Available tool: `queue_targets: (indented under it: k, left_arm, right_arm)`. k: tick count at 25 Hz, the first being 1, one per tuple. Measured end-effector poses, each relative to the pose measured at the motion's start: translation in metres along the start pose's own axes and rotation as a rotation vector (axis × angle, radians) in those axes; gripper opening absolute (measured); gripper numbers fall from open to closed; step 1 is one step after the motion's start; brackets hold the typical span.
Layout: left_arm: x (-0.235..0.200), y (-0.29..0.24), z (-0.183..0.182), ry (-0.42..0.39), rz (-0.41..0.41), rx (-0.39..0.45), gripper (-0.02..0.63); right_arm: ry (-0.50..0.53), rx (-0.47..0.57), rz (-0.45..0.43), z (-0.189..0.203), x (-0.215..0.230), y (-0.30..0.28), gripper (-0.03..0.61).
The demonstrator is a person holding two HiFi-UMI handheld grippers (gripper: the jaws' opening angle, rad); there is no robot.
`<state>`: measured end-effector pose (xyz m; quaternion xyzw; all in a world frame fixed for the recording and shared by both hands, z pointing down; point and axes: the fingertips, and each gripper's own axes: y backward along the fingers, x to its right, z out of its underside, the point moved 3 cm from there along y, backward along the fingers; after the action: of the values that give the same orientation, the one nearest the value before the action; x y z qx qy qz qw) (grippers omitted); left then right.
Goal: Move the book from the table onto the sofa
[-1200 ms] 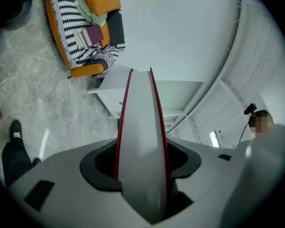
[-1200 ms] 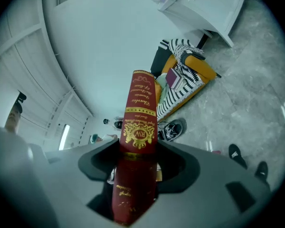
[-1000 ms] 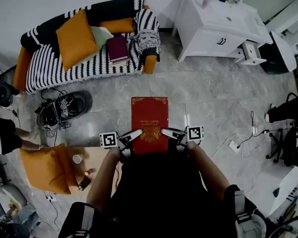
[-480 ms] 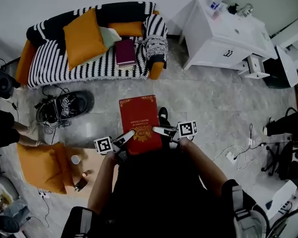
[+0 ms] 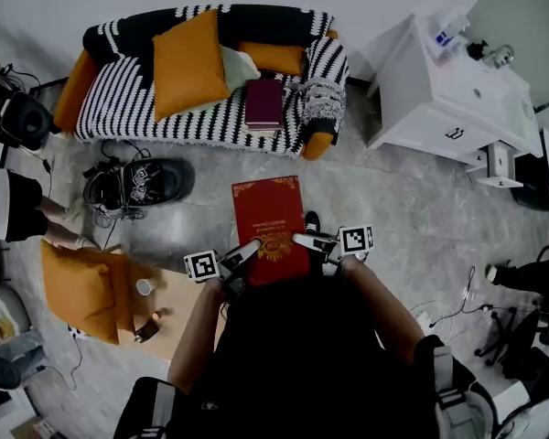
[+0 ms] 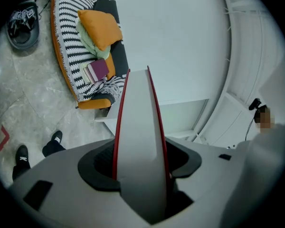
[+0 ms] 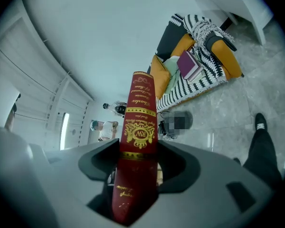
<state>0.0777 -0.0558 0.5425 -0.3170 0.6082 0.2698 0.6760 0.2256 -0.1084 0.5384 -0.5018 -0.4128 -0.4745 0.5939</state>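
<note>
A large red book (image 5: 270, 229) with gold print is held level over the floor, clamped at its near edge from both sides. My left gripper (image 5: 247, 250) is shut on its left corner; between that gripper's jaws the pale page edge (image 6: 137, 122) shows. My right gripper (image 5: 304, 240) is shut on the right corner, where the red spine (image 7: 138, 122) fills the gap. The black-and-white striped sofa (image 5: 137, 117) with orange cushions lies ahead, a purple book (image 5: 263, 103) on its seat. That sofa (image 6: 71, 42) also shows in the left gripper view, and the sofa (image 7: 199, 80) in the right gripper view.
A white cabinet (image 5: 448, 90) stands right of the sofa. A black bag with cables (image 5: 142, 183) lies on the floor before the sofa. At the left are a low wooden table (image 5: 178, 291), an orange cushion (image 5: 78, 286), a speaker (image 5: 18, 117) and a person's legs (image 5: 18, 218).
The sofa has come closer and shifted right in the head view as the person walks towards it. Both grippers keep their hold on the red book.
</note>
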Motion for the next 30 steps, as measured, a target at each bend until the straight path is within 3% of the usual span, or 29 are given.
queue_targets:
  k: [3, 9, 13, 21, 28, 30]
  left_arm:
    - [0.003, -0.024, -0.013, 0.005, -0.017, 0.011, 0.258]
    - [0.013, -0.076, -0.040, -0.089, -0.120, 0.033, 0.259]
    - [0.024, -0.110, -0.055, -0.153, -0.144, 0.068, 0.262]
    - [0.029, -0.150, -0.070, -0.164, -0.188, 0.146, 0.265]
    - [0.034, -0.152, -0.087, -0.160, -0.234, 0.185, 0.265]
    - [0.033, -0.152, -0.087, -0.144, -0.251, 0.178, 0.267]
  right_arm:
    - [0.012, -0.036, -0.009, -0.030, 0.006, 0.006, 0.250]
    - [0.006, -0.097, -0.046, -0.086, 0.022, 0.027, 0.250]
    - [0.008, -0.141, -0.069, -0.120, 0.031, 0.036, 0.250]
    - [0.028, -0.233, -0.114, -0.169, 0.044, 0.046, 0.250]
    - [0.032, -0.205, -0.180, -0.191, 0.040, 0.034, 0.250]
    - [0.010, -0.188, -0.162, -0.191, 0.044, 0.035, 0.250]
